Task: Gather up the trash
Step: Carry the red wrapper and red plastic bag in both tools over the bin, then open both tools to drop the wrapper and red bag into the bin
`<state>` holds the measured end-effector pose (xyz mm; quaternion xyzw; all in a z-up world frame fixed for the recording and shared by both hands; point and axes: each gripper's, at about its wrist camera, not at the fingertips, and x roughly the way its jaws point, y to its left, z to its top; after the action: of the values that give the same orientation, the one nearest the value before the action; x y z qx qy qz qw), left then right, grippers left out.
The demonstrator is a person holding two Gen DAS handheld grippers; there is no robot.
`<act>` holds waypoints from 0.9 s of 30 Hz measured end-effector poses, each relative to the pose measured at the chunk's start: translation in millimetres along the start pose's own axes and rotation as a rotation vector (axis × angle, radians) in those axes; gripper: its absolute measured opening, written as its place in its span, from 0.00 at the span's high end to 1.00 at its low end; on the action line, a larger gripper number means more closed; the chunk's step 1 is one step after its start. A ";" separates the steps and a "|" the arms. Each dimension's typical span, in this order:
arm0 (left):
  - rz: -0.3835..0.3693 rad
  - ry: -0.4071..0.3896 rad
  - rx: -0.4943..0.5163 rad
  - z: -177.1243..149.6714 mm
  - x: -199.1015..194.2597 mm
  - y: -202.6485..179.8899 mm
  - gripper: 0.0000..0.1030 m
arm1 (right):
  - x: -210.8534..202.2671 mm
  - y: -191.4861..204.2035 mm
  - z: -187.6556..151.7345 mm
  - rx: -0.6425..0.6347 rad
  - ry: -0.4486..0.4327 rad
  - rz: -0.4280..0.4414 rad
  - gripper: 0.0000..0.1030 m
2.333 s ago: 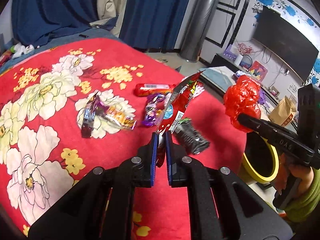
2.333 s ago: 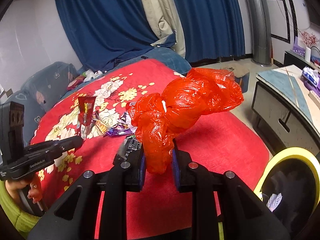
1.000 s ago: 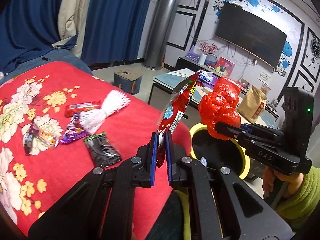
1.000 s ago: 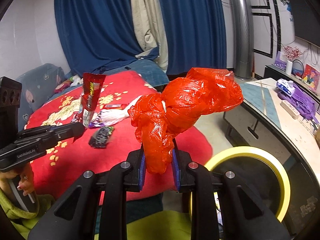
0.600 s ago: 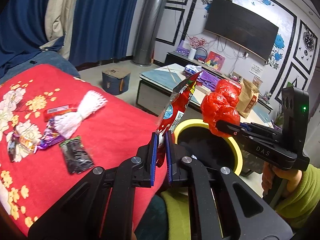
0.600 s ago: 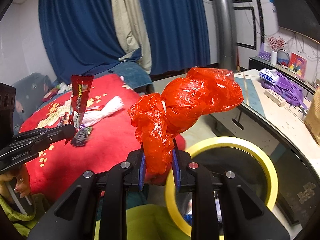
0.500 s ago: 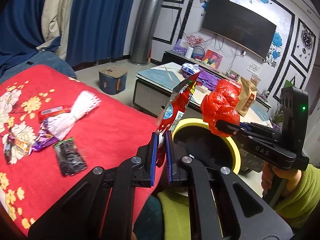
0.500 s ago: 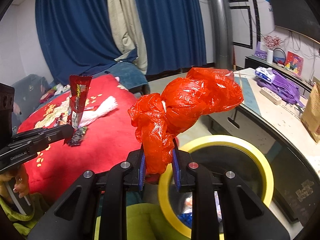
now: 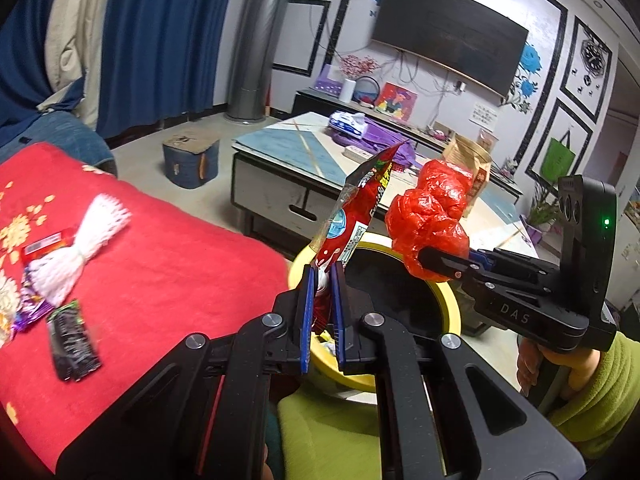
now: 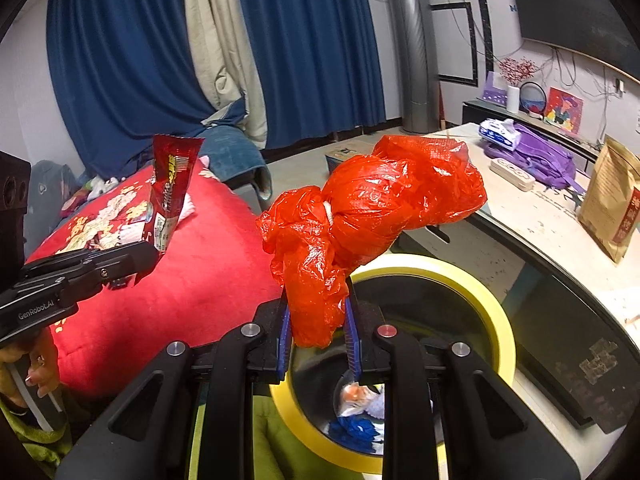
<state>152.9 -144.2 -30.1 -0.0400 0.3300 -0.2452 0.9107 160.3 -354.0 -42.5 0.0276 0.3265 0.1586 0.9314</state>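
Note:
My left gripper (image 9: 320, 280) is shut on the bottom of a red snack wrapper (image 9: 356, 212) that stands upright, just over the near rim of a yellow-rimmed trash bin (image 9: 448, 300). My right gripper (image 10: 316, 312) is shut on a crumpled red plastic bag (image 10: 376, 212), held above the same trash bin (image 10: 492, 312), which holds some trash at its bottom. In the left wrist view the red bag (image 9: 430, 216) hangs over the bin to the right of the wrapper. The wrapper (image 10: 172, 184) and the left gripper (image 10: 136, 258) show at the left of the right wrist view.
A red floral blanket (image 9: 168, 264) carries a white mesh sleeve (image 9: 84, 240), a black wrapper (image 9: 72, 340) and more wrappers at its left edge. A low table (image 10: 532, 216) with a brown paper bag (image 10: 612, 204) and purple cloth stands behind the bin. Green sleeves show below.
Both grippers have swung away from the blanket toward the bin, each still gripping its item. The bin now lies directly under the wrapper and the red bag.

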 end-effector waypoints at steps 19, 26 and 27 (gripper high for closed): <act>-0.066 0.062 0.062 9.4 50.3 -28.5 0.95 | -1.7 -48.5 -25.0 0.100 0.054 -0.072 0.78; -0.075 0.076 0.072 10.1 60.5 -31.7 0.95 | 2.0 -55.1 -32.0 0.121 0.076 -0.072 0.78; -0.075 0.079 0.072 10.9 62.5 -32.5 0.95 | 3.2 -56.4 -32.0 0.123 0.081 -0.072 0.78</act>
<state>187.4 -203.2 -50.4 -0.0096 0.3548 -0.2922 0.8880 158.6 -408.2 -78.3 0.0665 0.3739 0.1057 0.9190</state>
